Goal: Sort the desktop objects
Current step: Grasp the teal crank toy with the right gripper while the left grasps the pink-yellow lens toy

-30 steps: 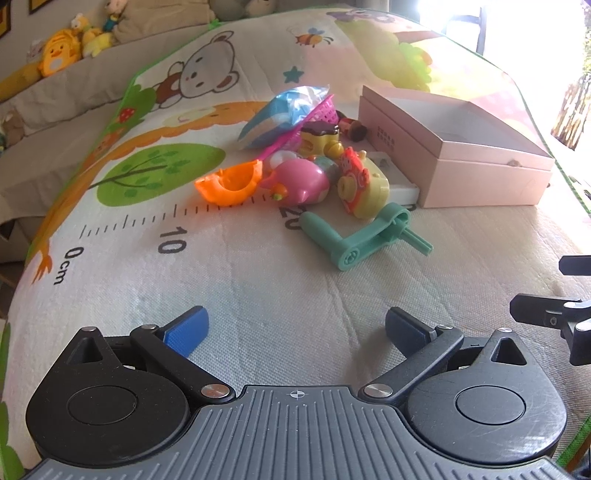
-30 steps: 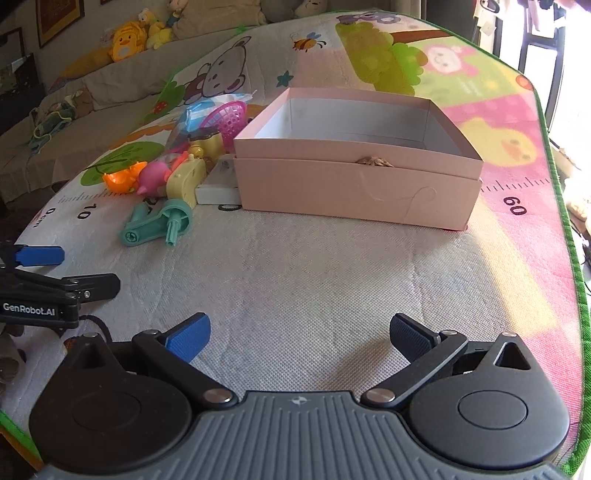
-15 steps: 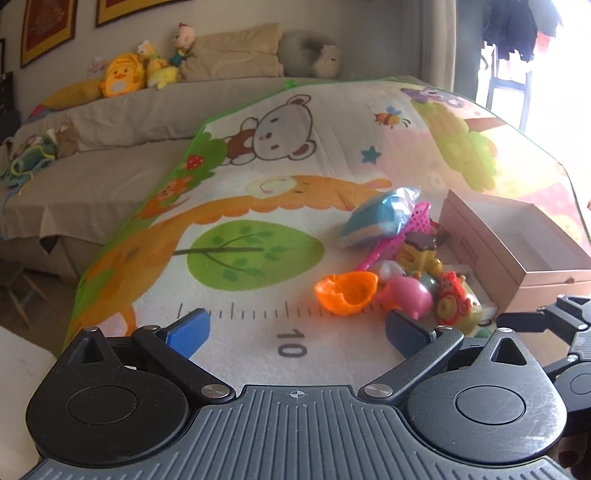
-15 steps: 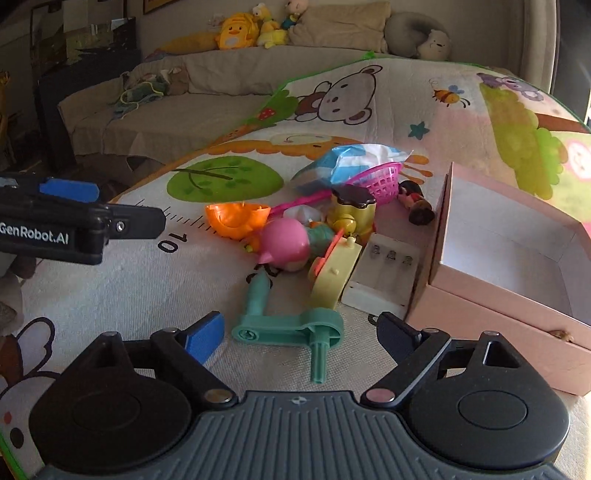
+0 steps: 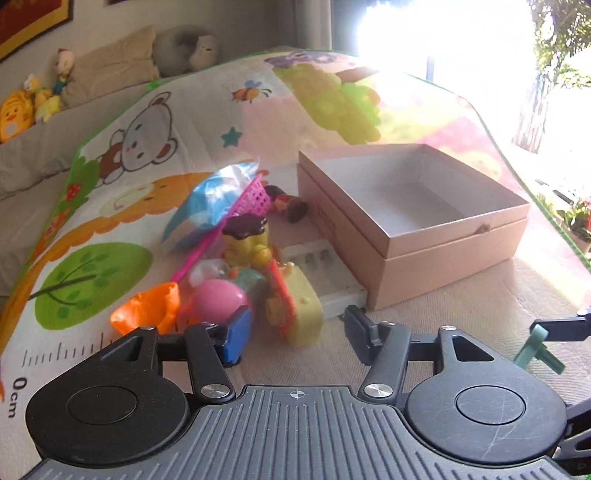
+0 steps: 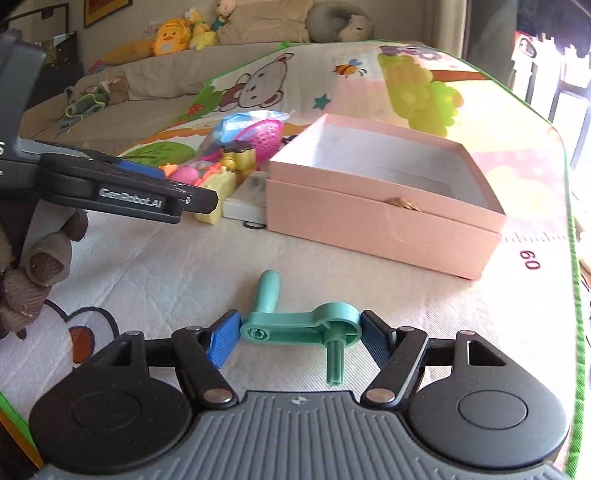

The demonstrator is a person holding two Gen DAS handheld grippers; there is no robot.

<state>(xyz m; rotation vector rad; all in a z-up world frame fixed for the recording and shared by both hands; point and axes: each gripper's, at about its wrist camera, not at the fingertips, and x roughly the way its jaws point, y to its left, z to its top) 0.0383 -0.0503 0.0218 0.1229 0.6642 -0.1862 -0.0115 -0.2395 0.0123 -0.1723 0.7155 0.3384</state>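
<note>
My right gripper is shut on a teal toy crank, holding it by its two ends just above the mat; the crank's end also shows in the left wrist view. My left gripper is open, its fingers on either side of a yellow cheese-shaped toy at the near edge of a toy pile. The pile holds a pink egg, an orange shell, a pink basket and a blue bag. An open, empty pink box stands right of the pile.
A white battery case lies between the pile and the box. The play mat covers the table, with a green border at its right edge. A sofa with plush toys stands behind.
My right gripper has closed on the teal crank and carried it away from the pile toward the right. My left gripper has moved up to the pile, around the yellow toy.
</note>
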